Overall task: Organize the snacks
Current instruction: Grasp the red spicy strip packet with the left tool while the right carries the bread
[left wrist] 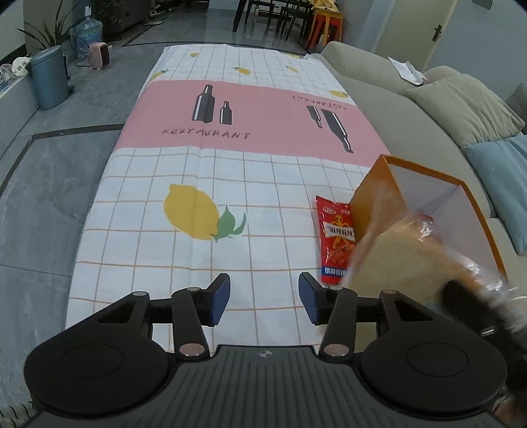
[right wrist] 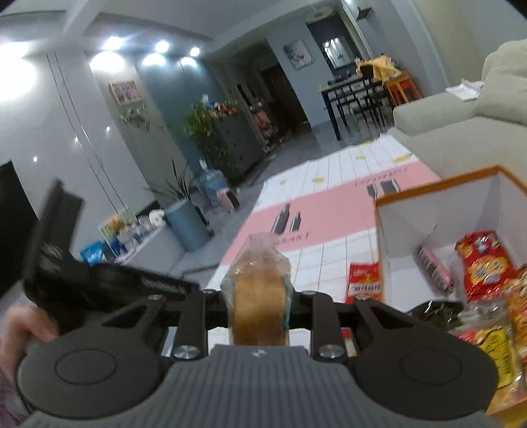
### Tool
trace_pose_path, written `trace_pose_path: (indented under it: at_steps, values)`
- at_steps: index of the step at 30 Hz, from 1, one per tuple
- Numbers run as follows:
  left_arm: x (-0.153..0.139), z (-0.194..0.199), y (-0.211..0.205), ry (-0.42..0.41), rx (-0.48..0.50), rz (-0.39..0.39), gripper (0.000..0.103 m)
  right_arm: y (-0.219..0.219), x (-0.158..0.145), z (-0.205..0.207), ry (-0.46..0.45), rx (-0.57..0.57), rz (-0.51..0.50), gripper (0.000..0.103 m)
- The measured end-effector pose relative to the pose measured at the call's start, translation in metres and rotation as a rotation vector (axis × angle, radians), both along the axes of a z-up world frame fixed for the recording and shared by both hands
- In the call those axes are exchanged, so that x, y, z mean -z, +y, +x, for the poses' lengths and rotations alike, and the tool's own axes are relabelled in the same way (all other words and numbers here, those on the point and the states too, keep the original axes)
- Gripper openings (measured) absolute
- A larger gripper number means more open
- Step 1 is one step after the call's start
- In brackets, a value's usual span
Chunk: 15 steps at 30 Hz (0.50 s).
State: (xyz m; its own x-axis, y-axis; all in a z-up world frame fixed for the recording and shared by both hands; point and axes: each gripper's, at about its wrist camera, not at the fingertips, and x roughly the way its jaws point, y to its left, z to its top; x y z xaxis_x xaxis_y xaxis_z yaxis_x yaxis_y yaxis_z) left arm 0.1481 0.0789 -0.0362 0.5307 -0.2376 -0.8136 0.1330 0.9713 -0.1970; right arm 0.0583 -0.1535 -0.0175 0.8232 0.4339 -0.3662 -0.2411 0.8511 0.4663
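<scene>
My right gripper [right wrist: 257, 303] is shut on a wrapped bread slice [right wrist: 258, 296] and holds it in the air left of the orange box [right wrist: 438, 192]. The box holds several snack packs, one a red cracker pack [right wrist: 484, 263]. In the left wrist view the bread [left wrist: 395, 260] is blurred in front of the orange box [left wrist: 372, 197]. A red peanut packet [left wrist: 336, 240] lies on the tablecloth beside the box; it also shows in the right wrist view [right wrist: 364, 283]. My left gripper [left wrist: 263, 298] is open and empty, low over the cloth, left of the packet.
A checked tablecloth [left wrist: 204, 171] with lemon and bottle prints covers the table. A grey sofa [left wrist: 428, 108] with cushions runs along the right. A blue bin [left wrist: 49, 77] and a water jug [left wrist: 87, 31] stand on the floor far left.
</scene>
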Motion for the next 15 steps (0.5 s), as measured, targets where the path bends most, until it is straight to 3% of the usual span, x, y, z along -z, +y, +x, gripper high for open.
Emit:
trace_pose_path:
  at_steps: [5,15]
  values:
    - [0.007,-0.004,-0.016,0.021,-0.026,-0.004,0.056,-0.031,-0.018,-0.012,-0.046,0.036,0.055,0.023]
    - [0.019,0.016,-0.093,-0.023,0.115,0.109,0.059,-0.095,-0.036,-0.015,-0.096,0.135,0.177,0.023]
